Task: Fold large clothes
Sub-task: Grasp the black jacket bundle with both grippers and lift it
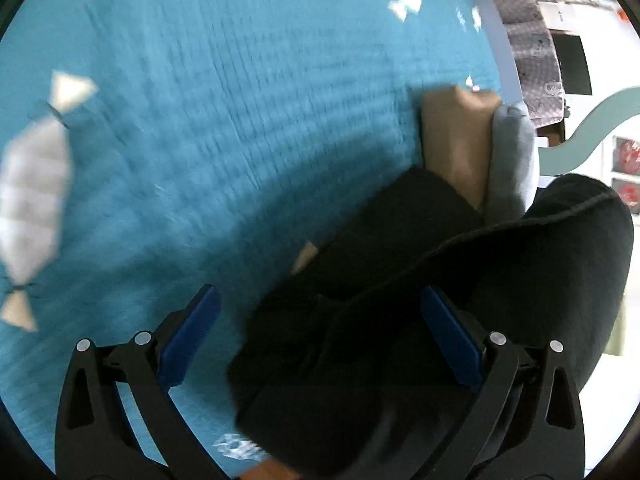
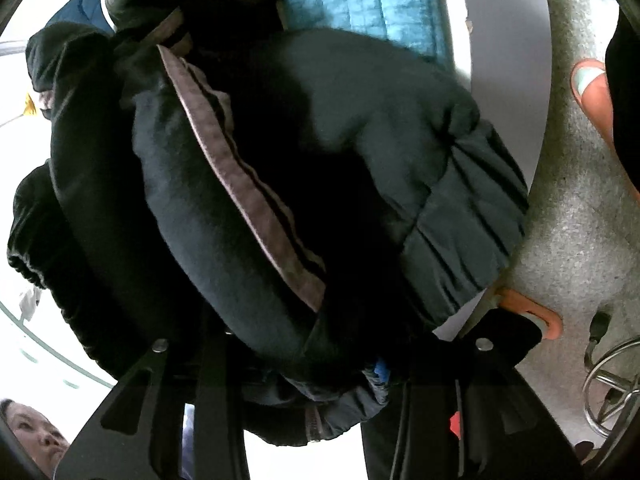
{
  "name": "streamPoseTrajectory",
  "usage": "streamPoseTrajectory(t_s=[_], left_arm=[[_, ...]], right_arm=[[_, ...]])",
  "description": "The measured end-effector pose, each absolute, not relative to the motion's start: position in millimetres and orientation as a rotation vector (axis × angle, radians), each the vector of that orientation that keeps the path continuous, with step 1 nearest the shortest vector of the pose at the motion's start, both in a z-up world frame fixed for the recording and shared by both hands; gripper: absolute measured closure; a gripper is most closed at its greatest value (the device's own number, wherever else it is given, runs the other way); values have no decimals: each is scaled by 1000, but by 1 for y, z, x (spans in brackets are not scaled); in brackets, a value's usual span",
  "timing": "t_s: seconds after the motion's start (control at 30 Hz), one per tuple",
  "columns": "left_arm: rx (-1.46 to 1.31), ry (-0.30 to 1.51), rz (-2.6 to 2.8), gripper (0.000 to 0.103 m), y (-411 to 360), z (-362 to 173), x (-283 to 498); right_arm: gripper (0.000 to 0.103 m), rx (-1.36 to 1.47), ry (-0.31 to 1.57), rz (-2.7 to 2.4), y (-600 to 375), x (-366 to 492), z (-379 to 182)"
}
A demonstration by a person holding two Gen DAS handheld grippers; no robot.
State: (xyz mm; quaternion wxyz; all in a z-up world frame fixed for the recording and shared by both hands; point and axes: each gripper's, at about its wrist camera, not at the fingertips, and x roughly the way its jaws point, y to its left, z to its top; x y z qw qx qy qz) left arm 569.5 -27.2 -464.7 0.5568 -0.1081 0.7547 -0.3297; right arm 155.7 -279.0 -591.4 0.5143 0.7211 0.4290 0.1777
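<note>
Bulky black padded jacket with brown zip band (image 2: 248, 184) bunched, unfolded, overhanging teal quilted bed cover (image 1: 200, 140). Right gripper (image 2: 320, 364): fingers clamp hem. Left gripper (image 1: 320, 344): fingers spread, jacket between, ungripped. Folding barely begun.

— What sort of place is this?
— A home, a bedroom by the look of it: a bed under a teal quilted bedspread (image 1: 208, 152) with white patches.
— Anything else?
— Folded clothes (image 1: 480, 148) at the bedspread's edge, speckled floor (image 2: 576, 208) beside it, and a sandalled foot (image 2: 596, 92) there.
</note>
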Motion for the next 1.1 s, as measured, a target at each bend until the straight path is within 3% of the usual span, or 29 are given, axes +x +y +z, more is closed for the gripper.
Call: streamPoseTrajectory(t_s=[0.2, 0.23, 0.27, 0.33, 0.37, 0.43, 0.77, 1.1], left_arm=[[-220, 1886, -831, 6, -47, -491, 563], [-203, 1872, -839, 11, -50, -487, 561], [-198, 1851, -850, 25, -52, -482, 559], [-165, 1771, -873, 33, -56, -465, 552], [-160, 1750, -882, 44, -56, -460, 549], [-156, 1706, -895, 54, -54, -447, 543], [-313, 1664, -900, 58, -15, -434, 510], [-475, 1661, -803, 56, 21, -445, 431]], right_arm=[[60, 1704, 1078, 415, -273, 166, -590], [60, 1703, 1078, 417, -272, 167, -591], [60, 1694, 1083, 418, -270, 168, -592], [63, 1692, 1075, 430, -271, 171, -586], [64, 1682, 1073, 444, -270, 173, -580], [65, 1717, 1062, 470, -271, 172, -565], [66, 1797, 983, 595, -280, 169, -552], [66, 1672, 1258, 504, -354, 188, -578]])
